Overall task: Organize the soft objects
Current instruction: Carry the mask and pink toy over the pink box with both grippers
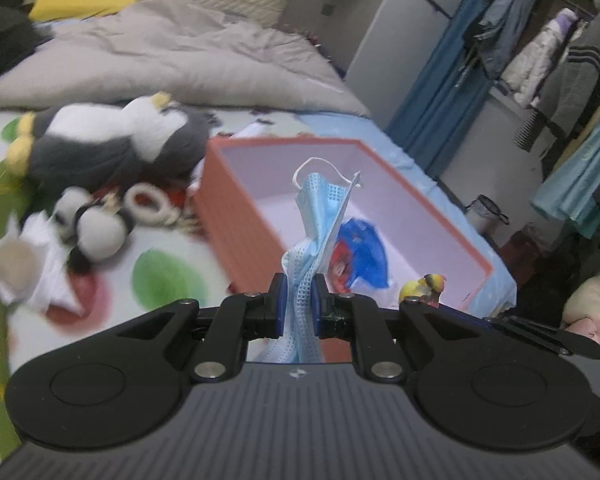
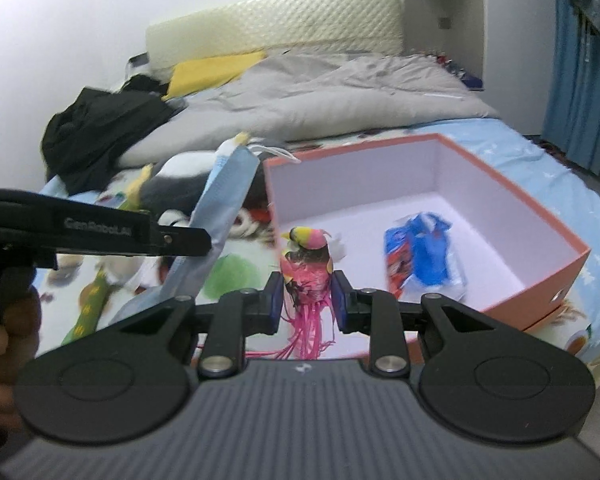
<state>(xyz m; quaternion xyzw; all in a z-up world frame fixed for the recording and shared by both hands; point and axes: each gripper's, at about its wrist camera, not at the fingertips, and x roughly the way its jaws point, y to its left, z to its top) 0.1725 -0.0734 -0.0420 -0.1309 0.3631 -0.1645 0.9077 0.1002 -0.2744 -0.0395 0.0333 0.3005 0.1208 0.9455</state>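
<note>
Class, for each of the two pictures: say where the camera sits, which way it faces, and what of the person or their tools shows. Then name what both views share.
Left wrist: on the left gripper, facing down-forward at the orange cardboard box; fingers clamp a light blue face mask.
Right wrist: on the right gripper, facing the bed; fingers hold a pink toy bird; a hand shows at left.
Shared: box, mask, bird, black-and-white plush penguin.

The face mask's lower end drops out of sight behind the left gripper's body. The penguin plush and the small panda toys beside it are smeared by motion blur. In the right wrist view, the pink bird toy's tassels vanish behind the housing, and a hand is cut off at the left edge.
</note>
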